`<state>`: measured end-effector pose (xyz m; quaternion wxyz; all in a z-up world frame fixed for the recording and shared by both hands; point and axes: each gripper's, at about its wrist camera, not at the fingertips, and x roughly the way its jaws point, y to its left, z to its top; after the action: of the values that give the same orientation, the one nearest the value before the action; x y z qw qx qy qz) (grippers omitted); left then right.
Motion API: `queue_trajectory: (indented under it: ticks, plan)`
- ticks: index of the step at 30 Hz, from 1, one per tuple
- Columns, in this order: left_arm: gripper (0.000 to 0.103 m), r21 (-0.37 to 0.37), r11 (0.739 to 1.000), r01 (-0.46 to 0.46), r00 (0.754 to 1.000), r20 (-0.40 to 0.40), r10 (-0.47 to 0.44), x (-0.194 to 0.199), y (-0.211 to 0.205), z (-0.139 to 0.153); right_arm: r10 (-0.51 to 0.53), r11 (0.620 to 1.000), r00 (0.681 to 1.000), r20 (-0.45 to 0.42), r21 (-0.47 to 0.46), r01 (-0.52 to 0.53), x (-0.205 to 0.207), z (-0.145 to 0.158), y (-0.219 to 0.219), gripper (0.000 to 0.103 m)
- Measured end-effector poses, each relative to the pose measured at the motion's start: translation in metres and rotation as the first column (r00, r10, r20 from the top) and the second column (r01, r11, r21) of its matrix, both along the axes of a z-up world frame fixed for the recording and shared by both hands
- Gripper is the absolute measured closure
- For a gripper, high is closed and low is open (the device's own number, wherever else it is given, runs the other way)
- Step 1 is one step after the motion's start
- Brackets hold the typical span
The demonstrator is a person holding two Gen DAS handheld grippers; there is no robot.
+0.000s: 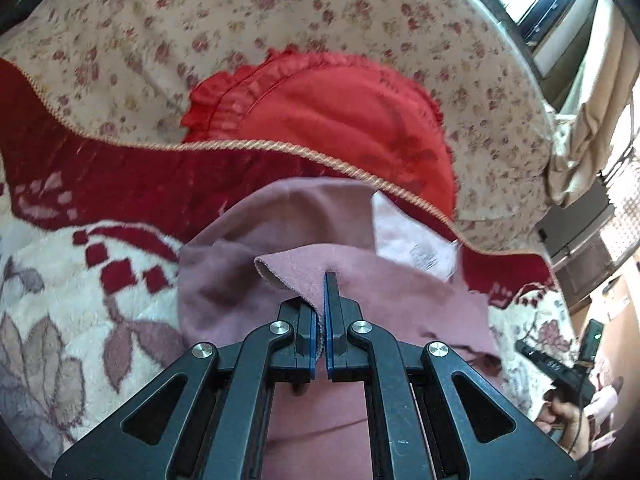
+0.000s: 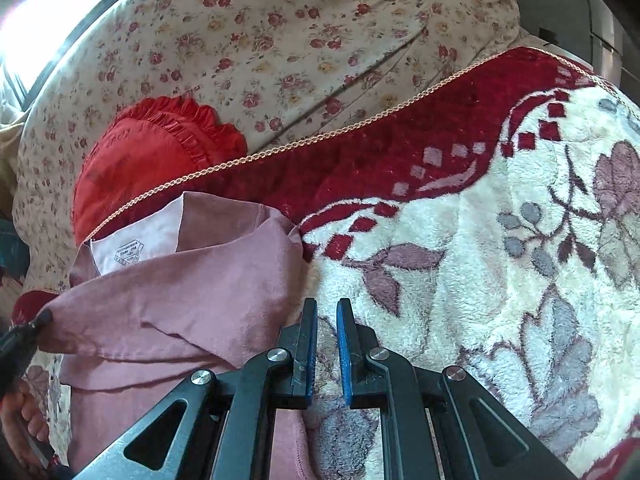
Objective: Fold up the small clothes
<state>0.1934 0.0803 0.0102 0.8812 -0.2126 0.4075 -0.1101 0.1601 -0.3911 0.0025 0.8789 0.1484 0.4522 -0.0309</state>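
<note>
A small dusty-pink garment (image 1: pixel 288 224) lies on a red and white floral blanket (image 1: pixel 60 280). My left gripper (image 1: pixel 322 304) is shut on a fold of its edge, which sticks up between the jaws. In the right wrist view the same pink garment (image 2: pixel 192 280) lies at the left, its pale inside with a printed label (image 2: pixel 128 254) showing. My right gripper (image 2: pixel 326 312) stands just right of the garment's edge over the blanket (image 2: pixel 480 260), jaws slightly apart with nothing between them. The left gripper's tip (image 2: pixel 24 332) shows at the far left, holding the garment's corner.
A red frilled cushion (image 1: pixel 328 120) lies behind the garment, partly under the blanket's corded edge, on a floral sheet (image 1: pixel 200 20). It also shows in the right wrist view (image 2: pixel 152 148). A window (image 1: pixel 560 0) is at the back right. The right gripper's handle and hand (image 1: pixel 568 380) show at the right.
</note>
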Motion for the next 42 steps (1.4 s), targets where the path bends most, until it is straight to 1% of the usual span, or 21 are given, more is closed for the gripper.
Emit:
queue_trajectory:
  ticks: [4,7,10,12,14,15,17,19,20,21,22,24,26,27,28,30,33,36,38,41,42]
  plan:
    - [0.102,0.060,0.997,-0.052,0.997,-0.054,0.055,0.003,0.003,-0.010,0.016,1.000,1.000,0.004,-0.003,-0.016,0.000,0.001,0.005,0.095]
    - [0.101,0.087,0.992,-0.088,0.988,-0.120,0.098,0.007,0.009,-0.026,0.028,1.000,1.000,0.002,-0.012,-0.028,0.001,0.000,0.007,0.095]
    - [0.100,0.059,0.992,-0.112,0.976,-0.182,0.121,0.011,0.017,-0.039,0.027,1.000,1.000,0.003,-0.015,-0.027,0.000,0.000,0.007,0.095]
    - [0.099,0.062,0.990,-0.127,0.974,-0.182,0.136,0.009,0.019,-0.040,0.027,1.000,1.000,0.010,-0.013,-0.027,-0.001,0.000,0.007,0.095]
    - [0.099,0.084,0.985,-0.152,0.975,-0.153,0.164,0.005,0.021,-0.032,0.027,1.000,0.999,0.028,-0.014,-0.026,-0.002,0.003,0.006,0.095]
    - [0.099,0.119,0.977,-0.179,0.973,-0.124,0.193,0.001,0.022,-0.025,0.034,0.999,0.998,0.052,-0.009,-0.034,-0.003,0.006,0.007,0.095]
    - [0.099,0.186,0.952,-0.244,0.967,-0.033,0.254,-0.007,0.024,-0.008,0.060,0.998,0.994,0.088,-0.004,-0.060,-0.004,0.012,0.011,0.095]
    - [0.099,0.209,0.933,-0.293,0.956,0.044,0.290,-0.016,0.025,0.005,0.143,0.990,0.984,0.106,-0.006,-0.143,-0.003,0.015,0.024,0.095]
    - [0.099,0.210,0.931,-0.298,0.955,0.075,0.288,-0.018,0.023,0.009,0.195,0.981,0.976,0.097,-0.011,-0.195,0.000,0.013,0.033,0.095]
    - [0.093,0.201,0.941,-0.271,0.961,0.104,0.255,-0.019,0.018,0.013,0.242,0.970,0.966,0.092,-0.021,-0.241,0.002,0.011,0.042,0.095]
    - [0.082,0.187,0.957,-0.221,0.973,0.115,0.202,-0.014,0.012,0.014,0.276,0.961,0.957,0.086,-0.031,-0.274,0.005,0.009,0.049,0.095]
    - [0.078,0.171,0.977,-0.123,0.990,0.096,0.108,-0.006,-0.004,0.008,0.341,0.939,0.937,0.068,-0.077,-0.336,0.011,0.003,0.064,0.095]
    - [0.078,0.204,0.979,-0.025,1.000,-0.007,0.026,0.006,-0.022,-0.012,0.390,0.919,0.920,0.019,-0.069,-0.388,0.018,-0.010,0.073,0.095]
    - [0.078,0.230,0.973,0.000,0.996,-0.088,0.021,0.012,-0.026,-0.028,0.379,0.918,0.921,-0.088,-0.090,-0.386,0.024,-0.027,0.075,0.095]
    - [0.078,0.218,0.976,-0.004,0.990,-0.136,0.035,0.015,-0.023,-0.039,0.368,0.920,0.917,-0.153,-0.084,-0.383,0.026,-0.040,0.074,0.095]
    - [0.078,0.174,0.984,-0.046,0.988,-0.137,0.070,0.014,-0.013,-0.042,0.373,0.923,0.917,-0.143,-0.045,-0.382,0.024,-0.041,0.067,0.095]
    - [0.078,0.139,0.988,-0.059,0.987,-0.143,0.079,0.013,-0.007,-0.041,0.361,0.931,0.926,-0.113,-0.013,-0.364,0.021,-0.031,0.058,0.095]
    - [0.077,0.116,0.991,-0.071,0.985,-0.150,0.088,0.014,-0.005,-0.044,0.314,0.946,0.948,0.040,-0.097,-0.309,0.023,-0.007,0.052,0.095]
    - [0.073,0.093,0.993,-0.073,0.985,-0.150,0.087,0.013,-0.003,-0.044,0.287,0.953,0.953,0.096,-0.134,-0.273,0.035,-0.003,0.050,0.095]
    - [0.072,0.117,0.991,-0.067,0.986,-0.145,0.084,0.013,-0.015,-0.045,0.258,0.958,0.961,0.097,-0.158,-0.241,0.061,-0.013,0.048,0.095]
    - [0.071,0.123,0.990,-0.065,0.986,-0.143,0.082,0.013,-0.017,-0.044,0.251,0.957,0.965,0.071,-0.165,-0.237,0.071,-0.022,0.049,0.095]
